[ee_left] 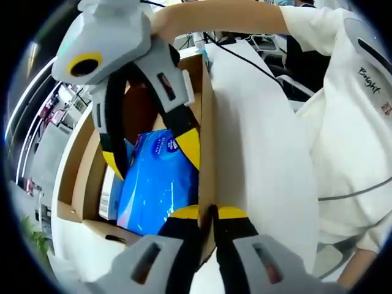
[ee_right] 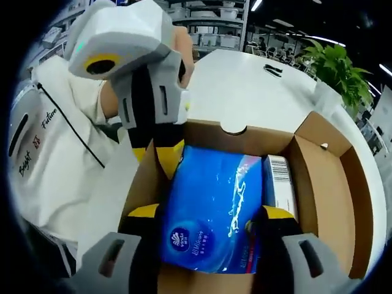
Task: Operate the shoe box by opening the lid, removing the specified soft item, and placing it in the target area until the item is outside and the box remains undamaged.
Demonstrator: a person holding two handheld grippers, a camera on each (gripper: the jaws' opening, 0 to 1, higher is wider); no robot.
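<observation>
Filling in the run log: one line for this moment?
box: open | blue pack: inside | right gripper: straddles pack | left gripper: clamps wall

bright overhead strip lighting, sharp centre, fisheye bending and edge blur.

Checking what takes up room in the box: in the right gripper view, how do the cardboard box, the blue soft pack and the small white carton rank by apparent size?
1. cardboard box, widest, holding both others.
2. blue soft pack, covering much of the box floor.
3. small white carton, a narrow strip beside the pack, partly hidden.
</observation>
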